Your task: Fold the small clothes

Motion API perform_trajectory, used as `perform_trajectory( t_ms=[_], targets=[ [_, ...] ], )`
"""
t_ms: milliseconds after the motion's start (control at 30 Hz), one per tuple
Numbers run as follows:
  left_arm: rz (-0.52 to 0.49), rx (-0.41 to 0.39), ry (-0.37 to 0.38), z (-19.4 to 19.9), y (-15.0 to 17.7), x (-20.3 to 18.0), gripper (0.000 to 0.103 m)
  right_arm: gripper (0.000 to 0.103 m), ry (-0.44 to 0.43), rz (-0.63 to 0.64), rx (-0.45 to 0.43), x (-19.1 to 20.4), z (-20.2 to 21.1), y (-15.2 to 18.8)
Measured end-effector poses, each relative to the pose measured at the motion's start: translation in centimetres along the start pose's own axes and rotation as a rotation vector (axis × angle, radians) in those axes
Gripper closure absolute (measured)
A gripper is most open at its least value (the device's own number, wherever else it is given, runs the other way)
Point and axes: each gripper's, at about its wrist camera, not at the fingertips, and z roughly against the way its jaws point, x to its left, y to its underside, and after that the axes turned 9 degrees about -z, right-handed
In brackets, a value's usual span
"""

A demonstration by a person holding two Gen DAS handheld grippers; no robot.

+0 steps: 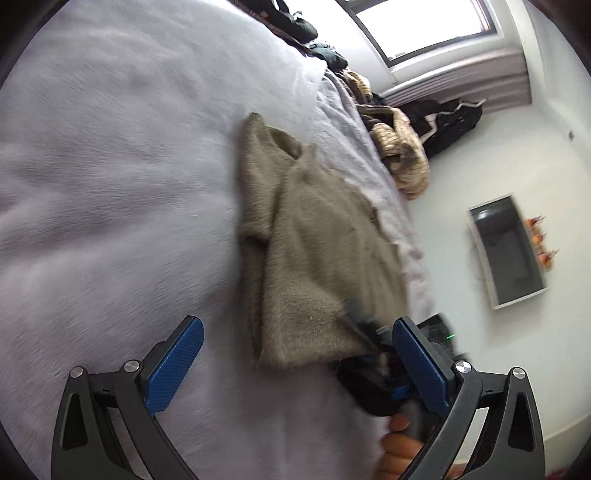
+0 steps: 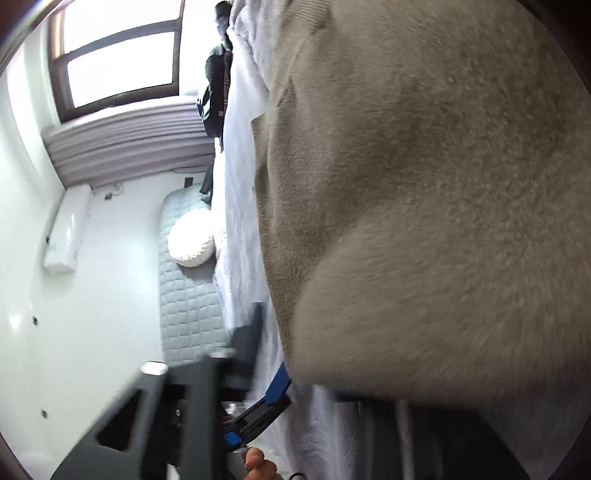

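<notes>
a taupe sweater point(image 1: 314, 236) lies on the pale bed point(image 1: 110, 184), its near corner pinched in the closed right gripper point(image 1: 364, 332); the left gripper point(image 1: 291, 354) gapes empty. a thin pinch could slip, dropping the fold crooked.

White walls; bright window point(image 1: 424, 26) at 1 o'clock, daylight flooding in. Pale grey bedspread point(image 1: 110, 166) filled left half. Quilted headboard point(image 2: 188, 295), white wall unit point(image 2: 66, 229) at 9 o'clock.

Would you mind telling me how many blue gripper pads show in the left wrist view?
2: one blue textured pad low left over the pale bedspread, the other pad low right beside the taupe knitted garment.
</notes>
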Motion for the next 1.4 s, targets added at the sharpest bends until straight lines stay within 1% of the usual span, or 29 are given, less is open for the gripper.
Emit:
perform_trajectory(
  t_ms=[67, 133, 200, 267, 367, 500, 600, 667, 700, 800, 900, 967, 1000, 1033, 1067, 1100, 1133, 1167, 1200, 1233, 1267, 1300, 1333, 1367, 1400],
  targets=[
    [0.024, 0.005, 0.05, -0.7, -0.8, 0.2, 0.001, 0.093, -0.014, 0.051, 0.001, 1.2, 0.5, -0.1],
    [0.046, 0.021, 0.101, -2.0, -2.0, 0.3, 0.001, 0.094, -0.023, 0.128, -0.001, 3.2, 1.1, -0.1],
    [0.061, 0.042, 0.139, -3.6, -3.4, 0.2, 0.001, 0.093, -0.017, 0.207, -0.003, 5.2, 1.8, -0.1],
    [0.061, 0.064, 0.166, -5.0, -4.5, -0.1, 0.001, 0.094, -0.011, 0.257, -0.005, 6.5, 2.2, -0.2],
    [0.034, 0.109, 0.185, -7.7, -6.0, -1.4, 0.001, 0.094, -0.001, 0.294, 0.002, 7.5, 2.4, -0.4],
    [-0.008, 0.159, 0.211, -10.5, -7.3, -3.9, 0.001, 0.094, 0.024, 0.294, 0.023, 7.0, 2.2, -0.4],
    [-0.056, 0.189, 0.175, -12.2, -8.0, -5.8, 0.001, 0.094, 0.058, 0.305, 0.036, 6.4, 2.0, -0.1],
    [-0.096, 0.209, 0.121, -13.3, -8.2, -6.7, 0.001, 0.093, 0.095, 0.328, 0.068, 5.7, 2.1, 0.3],
    [-0.112, 0.217, 0.088, -13.8, -8.2, -6.9, 0.001, 0.09, 0.122, 0.337, 0.094, 5.3, 2.2, 0.5],
    [-0.138, 0.234, 0.017, -14.7, -7.7, -6.6, 0.001, 0.09, 0.243, 0.369, 0.145, 4.2, 2.5, 1.3],
    [-0.141, 0.225, -0.025, -15.1, -7.1, -6.1, 0.001, 0.089, 0.372, 0.444, 0.164, 3.5, 4.1, 2.1],
    [-0.145, 0.219, -0.042, -15.1, -6.9, -6.0, 0.001, 0.084, 0.418, 0.469, 0.154, 3.2, 5.5, 2.3],
    [-0.152, 0.218, -0.058, -15.2, -6.9, -6.2, 0.001, 0.075, 0.43, 0.469, 0.146, 3.0, 6.3, 2.2],
    [-0.158, 0.218, -0.071, -15.3, -6.9, -6.3, 0.001, 0.063, 0.433, 0.468, 0.138, 3.1, 7.1, 2.1],
    [-0.167, 0.214, -0.091, -15.5, -6.9, -6.4, 0.002, 0.062, 0.436, 0.473, 0.113, 3.3, 8.0, 1.7],
    [-0.184, 0.202, -0.133, -15.5, -6.9, -6.8, 0.009, 0.062, 0.436, 0.485, 0.076, 3.6, 9.0, 1.5],
    [-0.2, 0.196, -0.174, -15.6, -6.8, -6.8, 0.022, 0.062, 0.429, 0.499, 0.032, 4.1, 10.0, 1.0],
    [-0.217, 0.194, -0.218, -15.8, -6.7, -7.0, 0.031, 0.062, 0.42, 0.508, -0.019, 4.8, 11.0, 0.3],
    [-0.235, 0.197, -0.264, -15.8, -6.6, -7.0, 0.05, 0.069, 0.42, 0.508, -0.063, 5.6, 11.6, -0.7],
    [-0.248, 0.204, -0.307, -16.0, -6.7, -7.0, 0.064, 0.083, 0.425, 0.507, -0.09, 6.2, 11.8, -1.4],
    [-0.246, 0.2, -0.309, -16.0, -6.7, -6.9, 0.066, 0.091, 0.442, 0.51, -0.12, 6.9, 11.8, -2.5],
    [-0.237, 0.183, -0.305, -15.8, -6.8, -6.9, 0.072, 0.094, 0.469, 0.527, -0.157, 7.6, 11.6, -3.8],
    [-0.236, 0.173, -0.305, -15.8, -6.9, -7.0, 0.075, 0.094, 0.493, 0.546, -0.185, 8.1, 11.3, -4.6],
    [-0.239, 0.164, -0.31, -15.6, -6.9, -7.2, 0.076, 0.094, 0.534, 0.569, -0.21, 8.5, 10.6, -5.7],
    [-0.247, 0.156, -0.319, -15.5, -7.0, -7.5, 0.078, 0.094, 0.57, 0.585, -0.216, 8.6, 9.7, -6.8]
  ],
)
